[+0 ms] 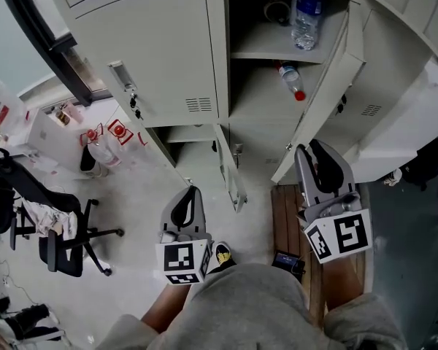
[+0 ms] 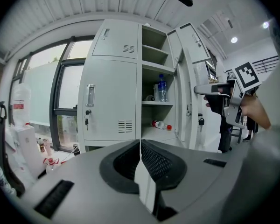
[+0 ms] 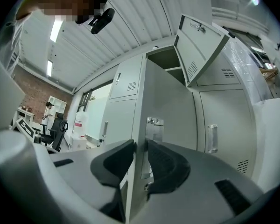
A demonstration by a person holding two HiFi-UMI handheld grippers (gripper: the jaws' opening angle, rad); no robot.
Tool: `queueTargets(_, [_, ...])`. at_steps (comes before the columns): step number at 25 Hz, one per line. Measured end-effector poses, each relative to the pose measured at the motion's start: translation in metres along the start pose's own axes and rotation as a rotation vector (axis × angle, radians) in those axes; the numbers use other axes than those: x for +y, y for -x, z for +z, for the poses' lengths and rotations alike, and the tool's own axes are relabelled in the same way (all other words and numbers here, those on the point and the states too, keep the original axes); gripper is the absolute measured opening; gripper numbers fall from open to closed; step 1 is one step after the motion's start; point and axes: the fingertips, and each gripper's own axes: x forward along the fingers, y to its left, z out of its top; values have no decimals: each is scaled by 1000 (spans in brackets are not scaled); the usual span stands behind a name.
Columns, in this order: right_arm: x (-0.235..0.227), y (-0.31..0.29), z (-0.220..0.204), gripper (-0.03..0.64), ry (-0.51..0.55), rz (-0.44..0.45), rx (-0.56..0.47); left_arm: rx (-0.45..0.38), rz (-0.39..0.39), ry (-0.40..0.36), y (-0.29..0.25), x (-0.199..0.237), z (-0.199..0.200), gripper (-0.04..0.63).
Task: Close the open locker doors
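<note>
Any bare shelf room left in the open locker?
Yes. The upper shelves look bare. The low shelf is free in front of the lying bottle. The middle shelf is crowded at the back by the upright bottle and a cable.

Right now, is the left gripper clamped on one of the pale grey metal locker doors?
No: the left gripper shows its black jaws shut tip to tip on nothing, with the pale grey metal lockers standing well beyond them.

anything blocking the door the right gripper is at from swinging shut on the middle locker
Nothing visible. The right gripper grips the edge of the open door; the upright bottle and lying bottle sit inside on their shelves, behind the opening.
</note>
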Motion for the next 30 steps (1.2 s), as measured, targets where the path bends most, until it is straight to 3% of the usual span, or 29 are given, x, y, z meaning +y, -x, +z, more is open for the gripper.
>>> queueTargets(12, [21, -40, 1, 101, 39, 17, -3, -18, 10, 3, -4, 33, 3, 17])
queueTargets(21, [33, -74, -4, 93, -8, 7, -14, -5, -8, 10, -9, 52, -4, 17])
queueTargets(30, [40, -118, -8, 77, 12, -6, -24, -6, 1, 10, -14, 84, -4, 17])
